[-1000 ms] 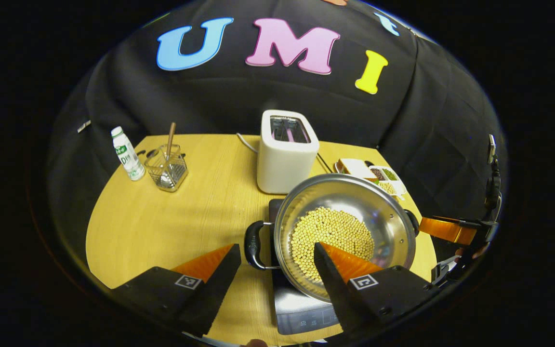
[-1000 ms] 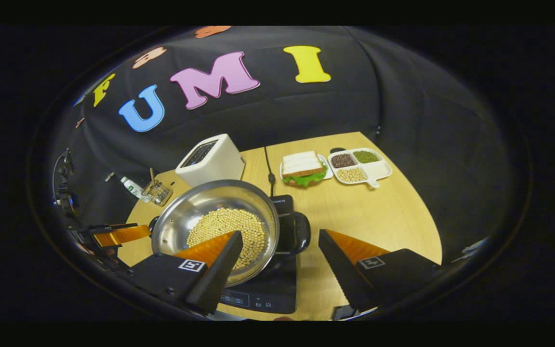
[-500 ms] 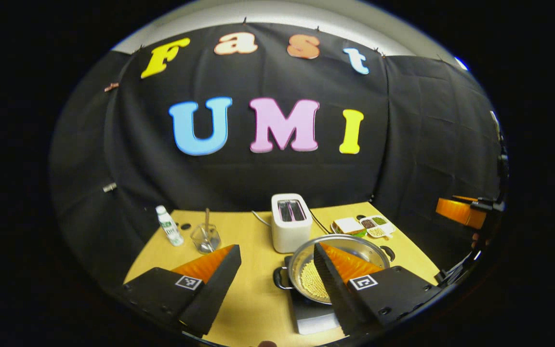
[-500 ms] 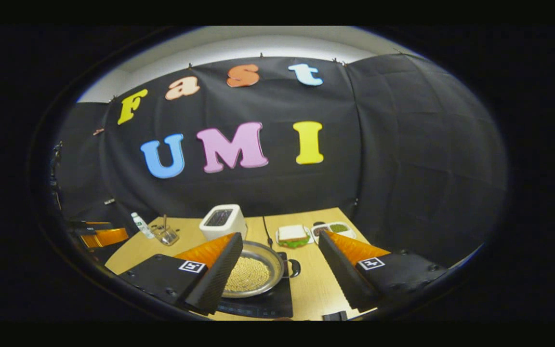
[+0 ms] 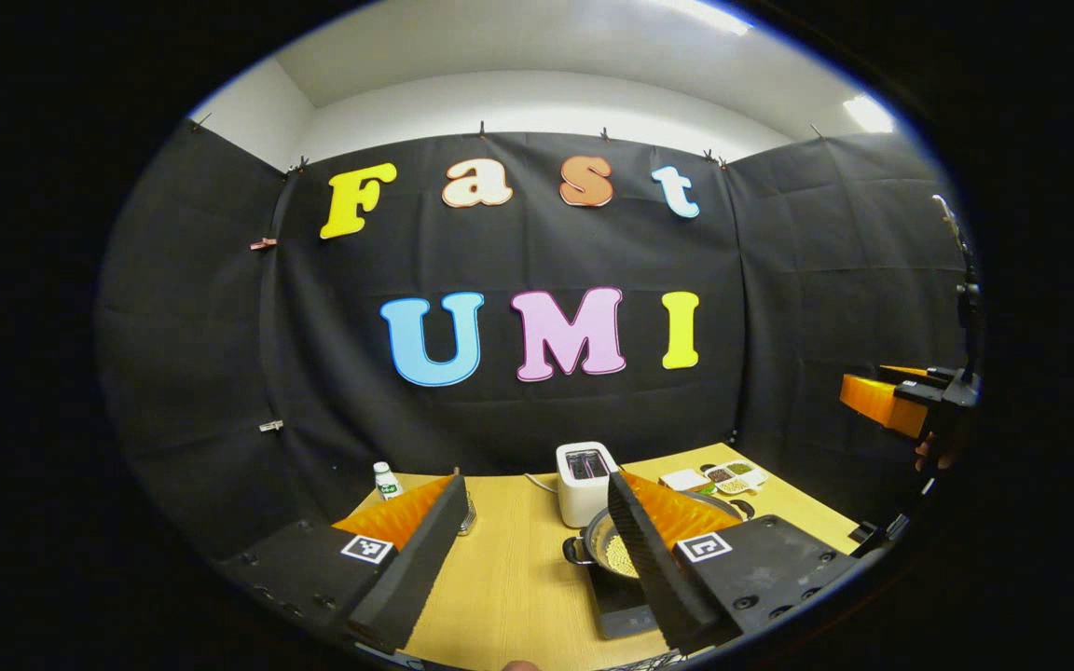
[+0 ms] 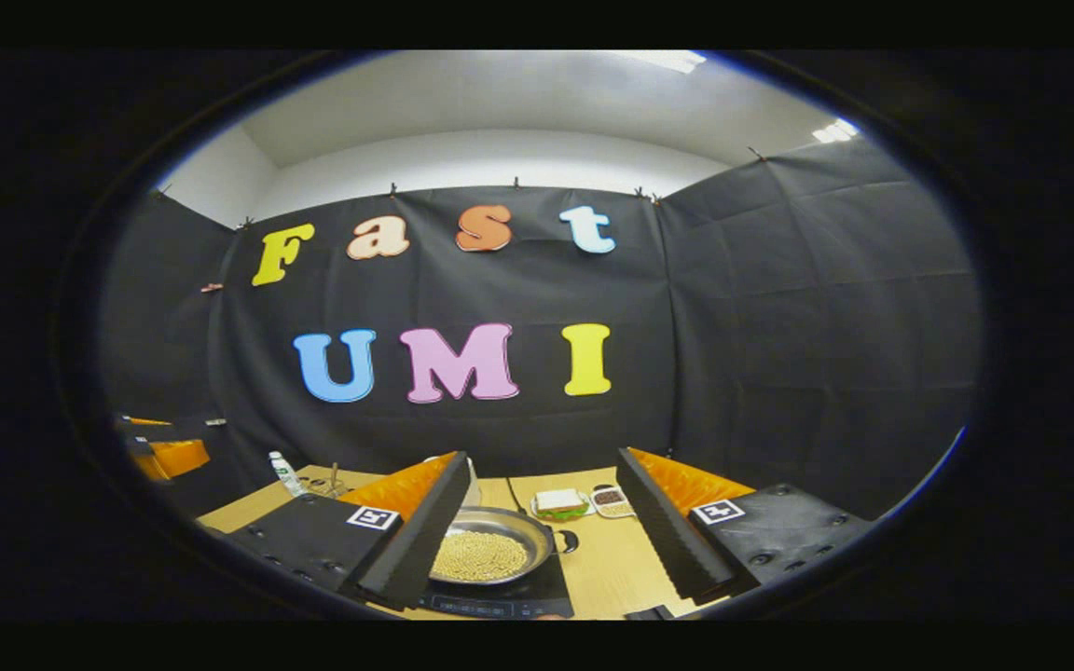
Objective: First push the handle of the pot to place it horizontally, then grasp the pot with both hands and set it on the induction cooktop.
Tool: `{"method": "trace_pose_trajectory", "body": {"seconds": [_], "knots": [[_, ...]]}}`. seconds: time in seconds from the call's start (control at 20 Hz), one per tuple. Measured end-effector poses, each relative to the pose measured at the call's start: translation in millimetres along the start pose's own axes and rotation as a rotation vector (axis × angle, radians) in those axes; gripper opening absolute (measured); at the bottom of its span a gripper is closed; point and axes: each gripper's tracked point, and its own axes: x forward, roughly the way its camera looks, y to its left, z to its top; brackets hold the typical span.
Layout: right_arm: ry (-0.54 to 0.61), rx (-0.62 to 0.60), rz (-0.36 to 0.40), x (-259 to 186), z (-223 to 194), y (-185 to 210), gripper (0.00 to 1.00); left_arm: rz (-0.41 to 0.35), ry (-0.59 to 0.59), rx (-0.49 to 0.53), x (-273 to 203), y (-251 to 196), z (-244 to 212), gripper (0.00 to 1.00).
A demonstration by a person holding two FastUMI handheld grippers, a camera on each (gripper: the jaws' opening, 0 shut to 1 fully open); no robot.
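Both grippers have pulled up and back since a second ago: then the pot sat large just ahead of the fingers, now it is small and low in both views, and much more wall and ceiling show. Left gripper [image 5: 530, 550] is spread wide with nothing between its fingers; right gripper [image 6: 542, 531] is spread wide and empty too. Pot [image 6: 490, 550] sits on the cooktop [image 6: 551, 589] at lower centre of the right gripper view, with the beans [image 6: 479, 556] spread over its bottom and one side handle [image 6: 567, 540] pointing right. In the left gripper view the pot [image 5: 604, 545] is at lower centre, partly hidden behind a finger, with its other handle [image 5: 576, 550] sticking out left. Toaster [image 5: 586, 482] stands just behind the pot, and the sandwich [image 6: 560, 504] and snack tray [image 6: 610, 500] lie near it to the right on the table [image 5: 518, 578]. Looks like the placing is done and the hands are clearing off. Risks from here, as I judge it: the pot seems to overhang the cooktop's left side, so a bump from a returning gripper could tip it or spill beans; the toaster is close enough that a shove backward would knock pot into it; I can't tell whether the pot sits flat and centred.
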Motion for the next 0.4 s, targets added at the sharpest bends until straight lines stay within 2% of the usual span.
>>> {"method": "trace_pose_trajectory", "body": {"seconds": [0.2,0.4], "knots": [[0.012,-0.037,-0.014,-34,-9,-8,0.98,0.026,-0.008,-0.033,-47,6,-12,0.95],[0.028,-0.080,-0.033,-67,-24,-18,0.98,0.033,-0.024,-0.052,-74,9,-24,0.96]]}}
